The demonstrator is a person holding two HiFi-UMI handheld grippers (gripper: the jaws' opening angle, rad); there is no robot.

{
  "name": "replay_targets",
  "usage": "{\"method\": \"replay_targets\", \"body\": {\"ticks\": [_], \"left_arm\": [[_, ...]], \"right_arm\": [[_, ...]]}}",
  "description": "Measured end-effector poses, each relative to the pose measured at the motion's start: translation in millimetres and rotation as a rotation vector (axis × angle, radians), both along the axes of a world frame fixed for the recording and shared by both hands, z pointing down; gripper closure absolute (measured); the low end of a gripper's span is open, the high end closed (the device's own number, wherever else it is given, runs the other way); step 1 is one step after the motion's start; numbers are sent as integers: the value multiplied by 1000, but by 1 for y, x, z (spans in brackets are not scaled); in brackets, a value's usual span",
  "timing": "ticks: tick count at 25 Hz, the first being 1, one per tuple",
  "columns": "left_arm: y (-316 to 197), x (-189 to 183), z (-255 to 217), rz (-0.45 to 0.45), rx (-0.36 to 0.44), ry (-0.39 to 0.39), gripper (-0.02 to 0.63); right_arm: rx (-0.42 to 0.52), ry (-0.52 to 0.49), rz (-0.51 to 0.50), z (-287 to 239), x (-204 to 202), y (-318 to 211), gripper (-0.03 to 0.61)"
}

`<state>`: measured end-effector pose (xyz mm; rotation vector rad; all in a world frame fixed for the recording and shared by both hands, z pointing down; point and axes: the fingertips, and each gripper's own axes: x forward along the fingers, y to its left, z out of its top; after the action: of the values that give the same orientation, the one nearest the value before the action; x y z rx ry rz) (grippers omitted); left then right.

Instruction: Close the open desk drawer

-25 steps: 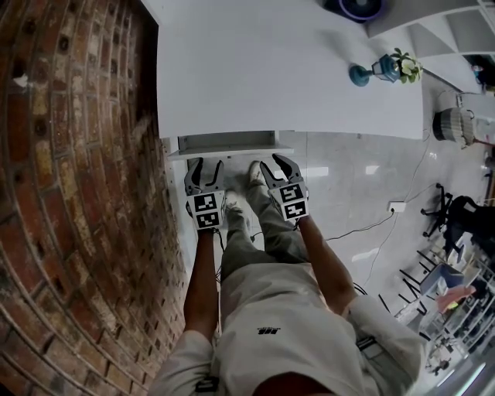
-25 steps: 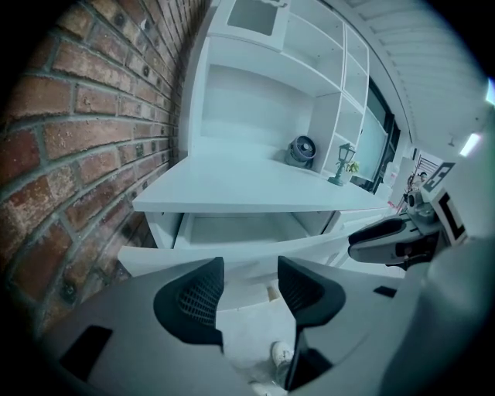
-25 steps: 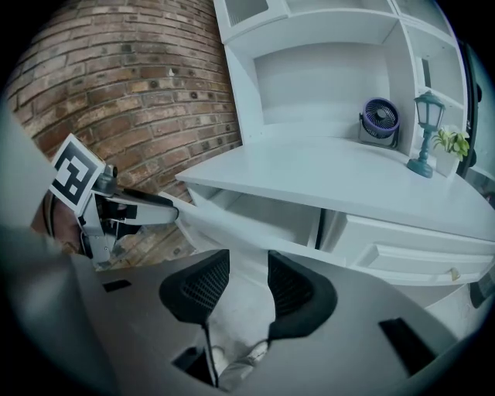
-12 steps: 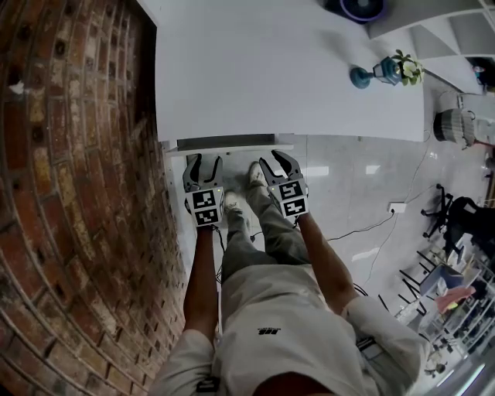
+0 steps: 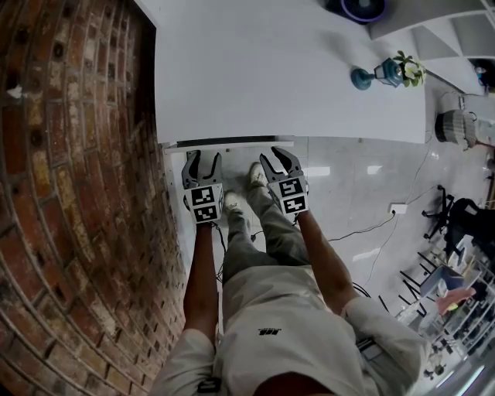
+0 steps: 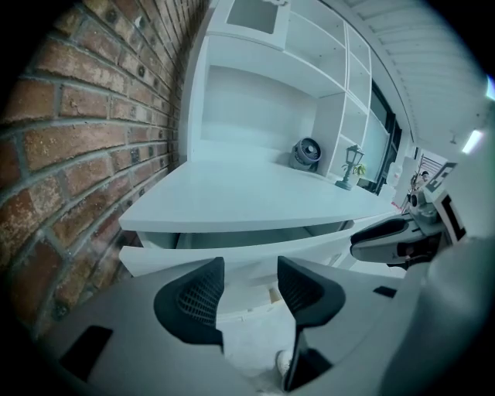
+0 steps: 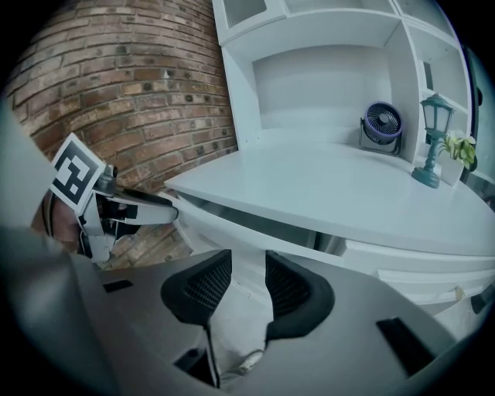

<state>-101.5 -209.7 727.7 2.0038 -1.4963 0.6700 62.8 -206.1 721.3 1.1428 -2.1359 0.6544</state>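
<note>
Since the drawer (image 6: 241, 252) shows only a narrow strip below the front edge of the tabletop (image 5: 286, 69), near its left corner, I judge the closing almost done, and the risks belong to the last bit of travel. The left gripper (image 5: 203, 158) and the right gripper (image 5: 278, 157) both sit just at the drawer front. Each has its jaws moderately apart with nothing held between them. Whether the tips actually touch the front cannot be told.

An uneven push, one side leading, could skew the drawer on its runners and jam it short of flush. Open jaws give narrow tips rather than a broad face. A tip could slide off the slim front panel, or slip into the dark gap under the tabletop edge and be pinched as the gap shuts. A hard final shove might jolt the small lantern ornament (image 5: 387, 68) standing near the right edge. The left gripper also works close to the brick wall (image 5: 69, 193) and could scrape it if it drifts sideways.

The tabletop is plain white and mostly bare, with a round fan (image 5: 360, 8) at its far edge under white shelving. Below lies a pale tiled floor (image 5: 348, 178) crossed by a cable, with chairs and clutter well off to the right.
</note>
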Motion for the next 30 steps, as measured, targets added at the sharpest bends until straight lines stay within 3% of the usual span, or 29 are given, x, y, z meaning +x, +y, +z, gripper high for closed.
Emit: {"method": "replay_targets", "body": {"ticks": [30], "left_arm": [[-24,0,1,70,7,-16,377]], "right_arm": [[47,-20,83,2,-1,-27,440]]}}
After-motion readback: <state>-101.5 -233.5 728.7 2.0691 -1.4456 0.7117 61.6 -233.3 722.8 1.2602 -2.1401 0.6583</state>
